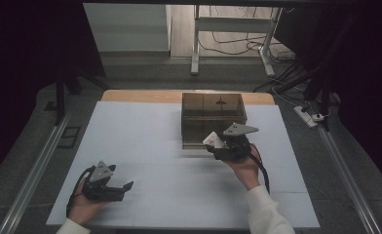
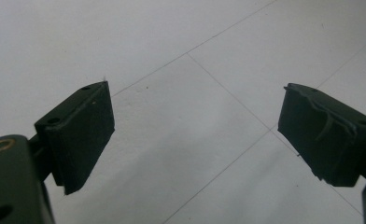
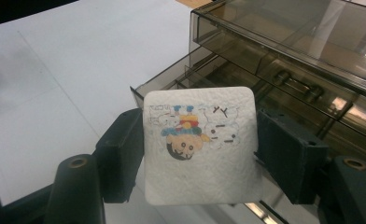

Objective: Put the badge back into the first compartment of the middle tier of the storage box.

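Note:
A smoky clear plastic drawer box (image 1: 213, 114) stands at the back middle of the white table (image 1: 145, 146); its lowest drawer (image 3: 172, 81) is pulled out toward me. My right gripper (image 1: 217, 146) hovers just in front of that open drawer, shut on a square white coaster (image 3: 200, 144) with a cartoon drawing, printed side facing the camera and upside down. The coaster (image 1: 213, 140) shows as a pale square at the gripper's tip. My left gripper (image 1: 123, 187) rests low at the near left, open, with bare table between its fingers (image 2: 80, 135).
The box has upper drawers (image 3: 307, 60) that are closed. Beyond the table's far edge are table legs (image 1: 195, 44) and cables (image 1: 281, 78) on the floor. Metal rails (image 1: 38, 165) run along both sides.

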